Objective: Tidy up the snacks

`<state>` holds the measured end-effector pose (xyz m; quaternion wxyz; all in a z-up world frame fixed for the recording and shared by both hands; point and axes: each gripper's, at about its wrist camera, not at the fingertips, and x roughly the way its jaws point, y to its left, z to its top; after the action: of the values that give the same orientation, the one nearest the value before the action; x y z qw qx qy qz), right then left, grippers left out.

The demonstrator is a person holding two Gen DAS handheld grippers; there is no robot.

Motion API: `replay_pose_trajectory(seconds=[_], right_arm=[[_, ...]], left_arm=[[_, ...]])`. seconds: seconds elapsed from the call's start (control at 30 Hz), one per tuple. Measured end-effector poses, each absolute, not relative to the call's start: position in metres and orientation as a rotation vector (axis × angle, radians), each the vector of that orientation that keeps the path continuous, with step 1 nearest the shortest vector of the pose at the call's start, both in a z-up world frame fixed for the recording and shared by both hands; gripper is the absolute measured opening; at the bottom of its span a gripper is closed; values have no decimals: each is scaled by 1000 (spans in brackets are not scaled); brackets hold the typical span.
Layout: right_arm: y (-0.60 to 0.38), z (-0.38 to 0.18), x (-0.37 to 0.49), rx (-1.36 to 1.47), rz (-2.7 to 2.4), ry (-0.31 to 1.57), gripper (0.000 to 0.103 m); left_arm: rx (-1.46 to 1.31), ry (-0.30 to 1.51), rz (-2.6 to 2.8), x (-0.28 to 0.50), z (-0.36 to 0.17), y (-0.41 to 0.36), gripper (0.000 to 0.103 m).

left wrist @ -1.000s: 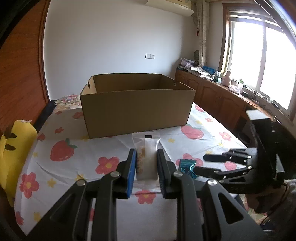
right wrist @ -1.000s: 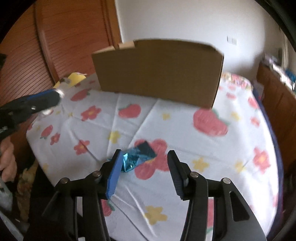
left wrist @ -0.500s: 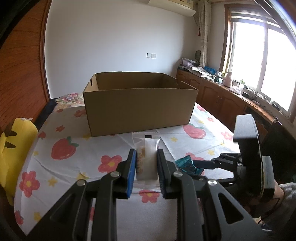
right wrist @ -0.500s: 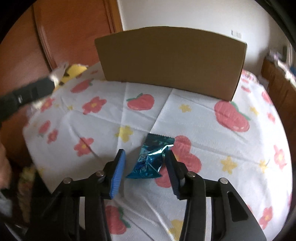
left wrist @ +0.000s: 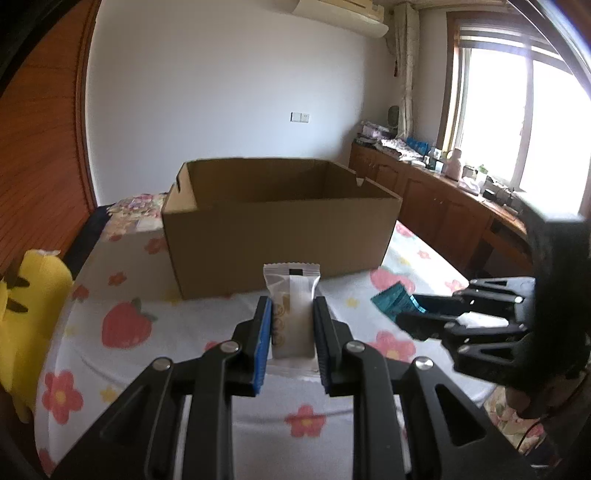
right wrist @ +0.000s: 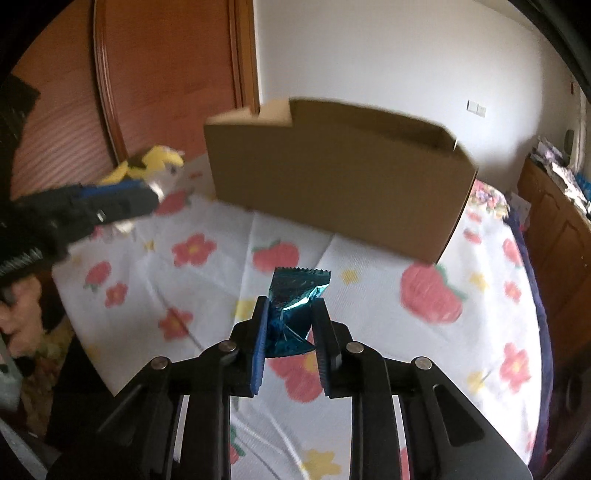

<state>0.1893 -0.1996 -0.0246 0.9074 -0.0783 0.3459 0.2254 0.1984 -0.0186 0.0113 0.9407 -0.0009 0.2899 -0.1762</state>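
Cardboard box [left wrist: 280,225] sits open-topped on the strawberry-print counter [left wrist: 122,325], evidently the drop target. Left hand-held gripper [left wrist: 291,332] pinches a white snack packet [left wrist: 291,314] upright, lifted clear; right hand-held gripper [right wrist: 290,328] is closed on a teal foil snack [right wrist: 293,310], also raised. Both sit just short of the box, likely for a double drop-in.

A room in a home. A flowered cloth [left wrist: 122,325] covers the table, a wall air conditioner [left wrist: 340,14] hangs above, and wooden cabinets [left wrist: 436,210] cluttered with household things run under a curtained window [left wrist: 517,122].
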Motion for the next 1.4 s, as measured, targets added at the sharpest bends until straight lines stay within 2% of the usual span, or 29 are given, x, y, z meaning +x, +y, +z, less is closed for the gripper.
replay_pose_trajectory(seconds=[0.3,0.5,0.87,1.23,1.4], right_arm=[[-204,44,219,-182,466,565,21],[-204,60,254,-173,465,533,21],[-214,39,317,-122,448,560,21],[-216,18,349,-103,425,585,22],[-219,12,357,-93,403,604,25]], left_arm=[[28,503,-371,246,54,-30,20],[47,476,-361,288,68,-37,20],[45,512,-336,351,50,-42,20],[50,536,-321,371,30,-45,20],[44,554,-299,380,26,-43,25]])
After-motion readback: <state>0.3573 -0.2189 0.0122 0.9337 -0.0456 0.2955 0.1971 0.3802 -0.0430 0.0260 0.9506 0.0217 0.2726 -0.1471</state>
